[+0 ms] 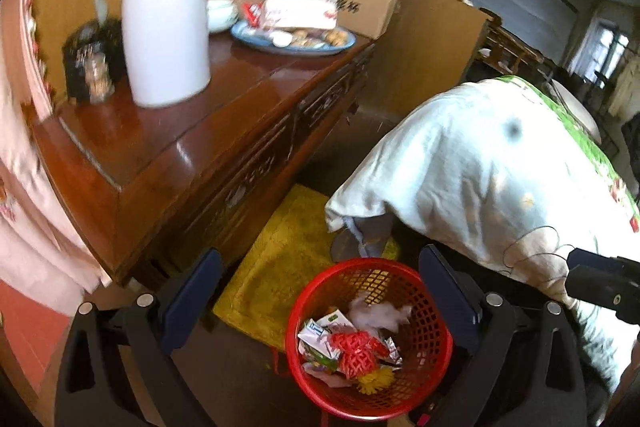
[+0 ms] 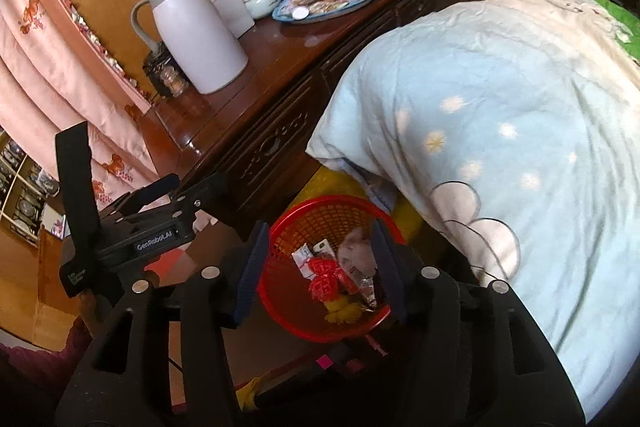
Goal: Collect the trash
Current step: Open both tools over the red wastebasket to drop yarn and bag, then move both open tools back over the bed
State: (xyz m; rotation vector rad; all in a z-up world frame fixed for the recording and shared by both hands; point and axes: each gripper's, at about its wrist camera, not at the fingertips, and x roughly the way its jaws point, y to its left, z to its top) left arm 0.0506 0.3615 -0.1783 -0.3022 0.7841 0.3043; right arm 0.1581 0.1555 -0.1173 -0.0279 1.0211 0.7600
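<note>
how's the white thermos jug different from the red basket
The thermos jug stands on the wooden cabinet; the red basket sits on the floor below. The jug is solid-walled, closed by a grey lid; the basket is open mesh, open-topped, with wrappers inside. The jug has a side handle; the basket shows none. Both stand upright.

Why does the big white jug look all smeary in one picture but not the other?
Left wrist view: the tall white thermos jug with grey lid is smeared by motion blur, as is the blue snack plate. Right wrist view: the same jug looks sharper; glare shines on the glossy brown wooden cabinet.
</note>
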